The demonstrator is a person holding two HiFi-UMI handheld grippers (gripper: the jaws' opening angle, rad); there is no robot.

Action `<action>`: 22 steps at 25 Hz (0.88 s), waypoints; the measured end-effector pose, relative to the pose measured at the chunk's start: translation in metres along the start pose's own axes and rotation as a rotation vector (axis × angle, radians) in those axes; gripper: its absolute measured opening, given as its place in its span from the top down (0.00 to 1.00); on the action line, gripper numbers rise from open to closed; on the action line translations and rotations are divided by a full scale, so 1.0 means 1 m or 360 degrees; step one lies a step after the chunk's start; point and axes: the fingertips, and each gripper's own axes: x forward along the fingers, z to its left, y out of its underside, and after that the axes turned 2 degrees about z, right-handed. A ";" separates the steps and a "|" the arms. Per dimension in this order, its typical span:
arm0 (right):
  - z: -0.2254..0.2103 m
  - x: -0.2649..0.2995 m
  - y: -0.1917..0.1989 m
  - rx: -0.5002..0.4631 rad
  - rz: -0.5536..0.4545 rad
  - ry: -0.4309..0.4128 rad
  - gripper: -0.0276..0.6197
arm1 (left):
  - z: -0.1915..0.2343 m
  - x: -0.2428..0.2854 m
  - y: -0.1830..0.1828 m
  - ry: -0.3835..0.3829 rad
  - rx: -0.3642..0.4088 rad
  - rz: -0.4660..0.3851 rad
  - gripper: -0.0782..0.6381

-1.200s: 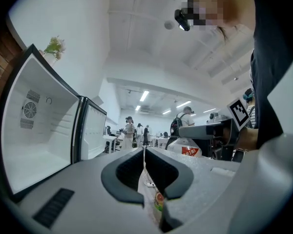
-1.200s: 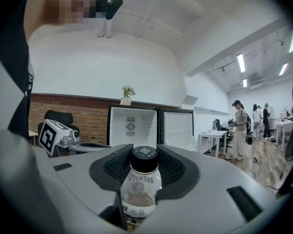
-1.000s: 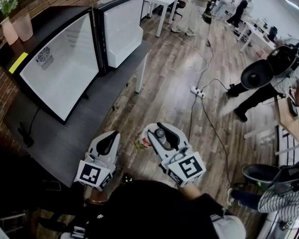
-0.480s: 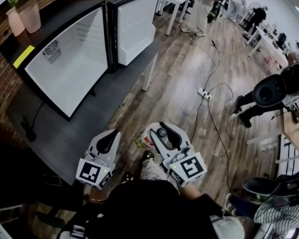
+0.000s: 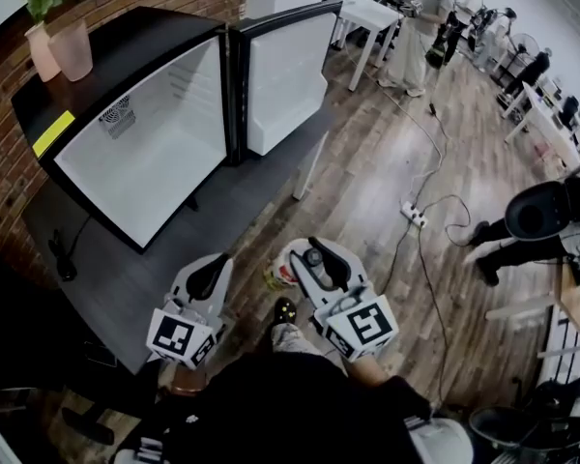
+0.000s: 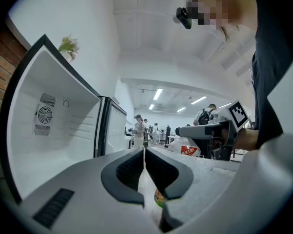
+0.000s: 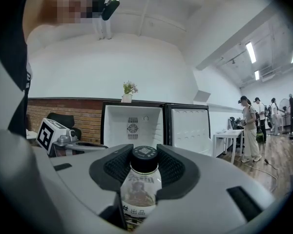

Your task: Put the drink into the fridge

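While my right claw (image 7: 145, 153) clamps the bottle (image 7: 139, 191) (its base hidden), my left claw (image 6: 145, 154) is pressed together. Its label blurs, unreadable.

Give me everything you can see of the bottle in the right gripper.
The bottle is clear and plastic-looking, with pale contents, a black screw cap printed on top and a pale label with a picture and dark characters. It stands upright, clamped at the neck between the jaws of the right gripper, in the air, facing the open fridge but short of it. Nothing else touches it.
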 end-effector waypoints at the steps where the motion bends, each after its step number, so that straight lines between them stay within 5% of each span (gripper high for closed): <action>1: -0.005 0.007 -0.001 0.0000 -0.0003 -0.0016 0.73 | 0.004 0.006 -0.002 -0.0012 0.0003 -0.0004 0.89; 22: -0.074 0.129 0.000 0.0007 0.0016 -0.0375 0.73 | 0.084 0.083 -0.009 -0.0335 -0.0011 -0.0005 0.89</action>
